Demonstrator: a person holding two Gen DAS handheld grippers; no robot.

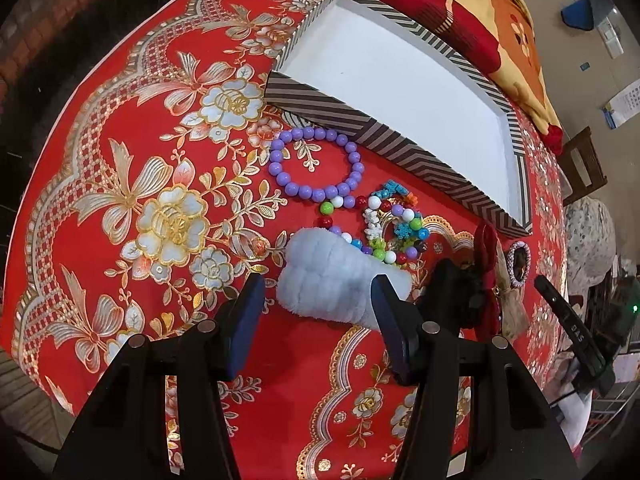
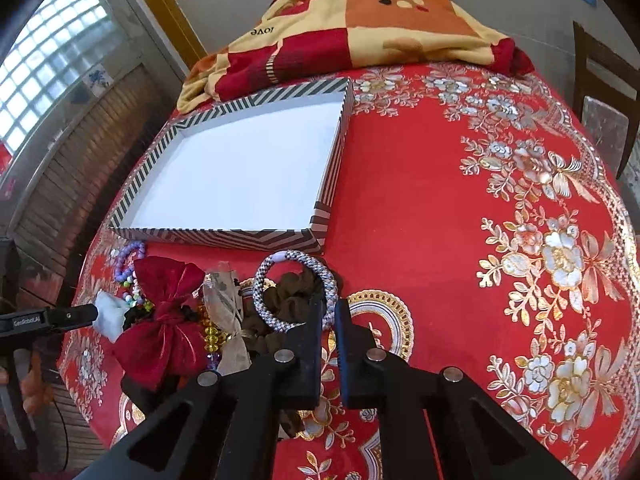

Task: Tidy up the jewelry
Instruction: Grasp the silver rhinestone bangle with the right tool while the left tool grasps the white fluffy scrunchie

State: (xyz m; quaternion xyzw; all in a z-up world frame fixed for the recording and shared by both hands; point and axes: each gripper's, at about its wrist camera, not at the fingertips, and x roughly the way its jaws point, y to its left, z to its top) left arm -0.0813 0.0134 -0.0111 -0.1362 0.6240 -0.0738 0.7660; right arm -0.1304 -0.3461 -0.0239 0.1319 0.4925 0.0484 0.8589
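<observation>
**Soft fluffy thing on the left, skinny bangle on the right**

The left gripper (image 1: 318, 296) stands wide, its jaws straddling the pale blue fluffy scrunchie (image 1: 340, 280) without squeezing it. That one looks light and squashy, so a pinch across its middle should do. The right gripper (image 2: 329, 314) has pinched down on the silver-white woven bracelet (image 2: 294, 292), taking its rim at about 4 o'clock. It looks thin and roundish, so it might twist. The striped tray (image 2: 216, 236) sits empty at 12 o'clock from the pile, just beyond it.

Glossy plastic beads (image 1: 316, 162), fluffy scrunchie (image 1: 340, 276), shimmering embroidered cloth (image 1: 160, 160)
</observation>
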